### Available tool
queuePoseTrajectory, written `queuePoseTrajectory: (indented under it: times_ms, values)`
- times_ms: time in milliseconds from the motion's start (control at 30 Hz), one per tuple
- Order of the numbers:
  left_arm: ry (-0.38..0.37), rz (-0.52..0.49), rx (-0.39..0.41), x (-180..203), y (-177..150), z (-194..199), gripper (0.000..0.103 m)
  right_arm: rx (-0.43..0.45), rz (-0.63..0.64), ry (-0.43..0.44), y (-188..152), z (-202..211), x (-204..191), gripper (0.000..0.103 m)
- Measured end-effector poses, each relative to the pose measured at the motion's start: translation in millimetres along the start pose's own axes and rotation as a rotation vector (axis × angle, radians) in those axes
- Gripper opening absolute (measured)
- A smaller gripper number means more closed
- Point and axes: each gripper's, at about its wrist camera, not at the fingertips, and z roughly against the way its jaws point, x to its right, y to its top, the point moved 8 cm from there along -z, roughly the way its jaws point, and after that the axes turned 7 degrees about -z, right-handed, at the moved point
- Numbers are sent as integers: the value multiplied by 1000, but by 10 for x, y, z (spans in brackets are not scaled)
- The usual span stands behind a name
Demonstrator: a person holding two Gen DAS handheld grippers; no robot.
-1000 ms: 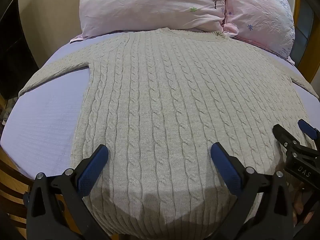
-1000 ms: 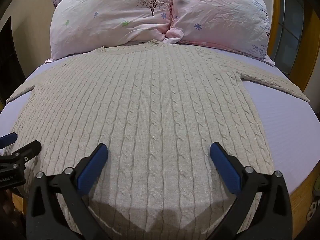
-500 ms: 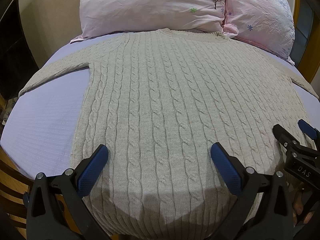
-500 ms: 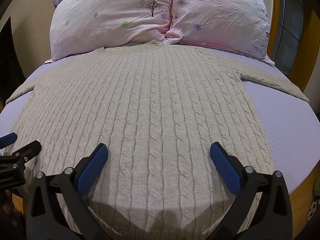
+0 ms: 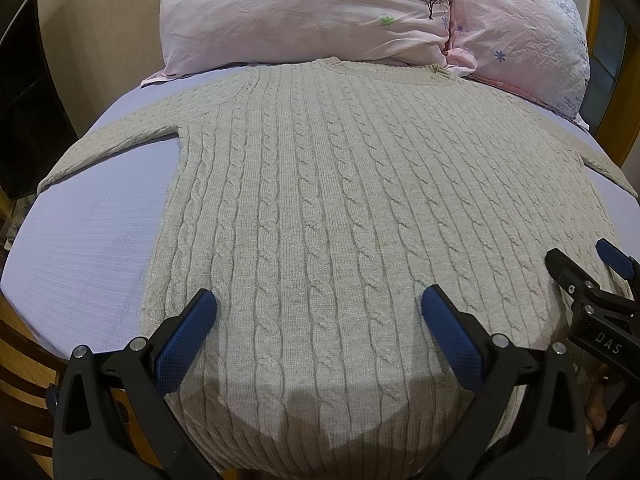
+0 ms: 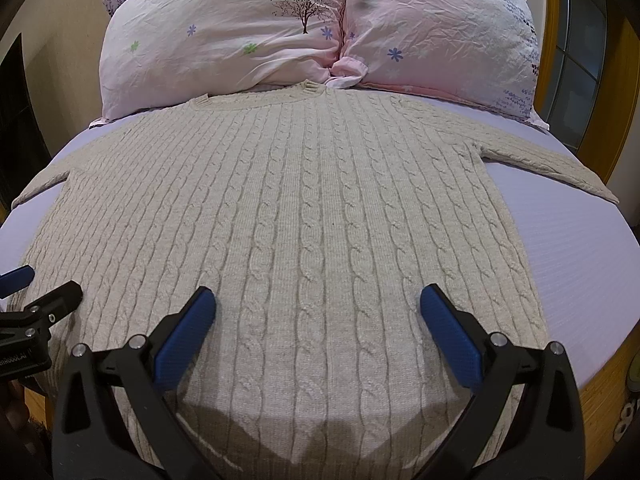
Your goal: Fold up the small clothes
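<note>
I see the beige cable-knit sweater (image 5: 340, 208) lying flat and unfolded on the lavender sheet (image 5: 88, 248), neckline toward the two pink floral pillows (image 6: 320, 32), both sleeves spread outward. My left gripper (image 5: 318, 312) is above the hem region, jaws spread wide, blue pads (image 5: 188, 336) holding nothing. My right gripper (image 6: 318, 312) is in the same posture over the hem further right, jaws equally wide, nothing between them. From the left wrist view the right tool shows at the frame's right edge over the sweater's lower right corner. Whether either pad tip touches the knit I cannot tell; fisheye distortion obscures height. Wooden bed frame (image 6: 600, 396) visible at lower right.
</note>
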Motion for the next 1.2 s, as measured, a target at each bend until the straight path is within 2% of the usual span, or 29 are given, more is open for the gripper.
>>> queuePoseTrajectory:
  times_ms: [633, 933, 1133, 1167, 1200]
  values:
    - [-2, -4, 2, -5, 29, 0, 102, -21, 5, 2, -3, -28, -27, 101]
    - [-3, -14, 13, 19, 57, -13, 102, 22, 12, 15, 7, 24, -40, 101]
    - [-11, -28, 22, 33, 128, -59, 102, -8, 37, 34, 19, 16, -45, 101]
    - [-9, -25, 31, 35, -5, 30, 102, -12, 41, 36, 17, 13, -47, 101]
    - [-7, -26, 44, 39, -4, 31, 102, -17, 46, 38, 17, 10, -49, 101]
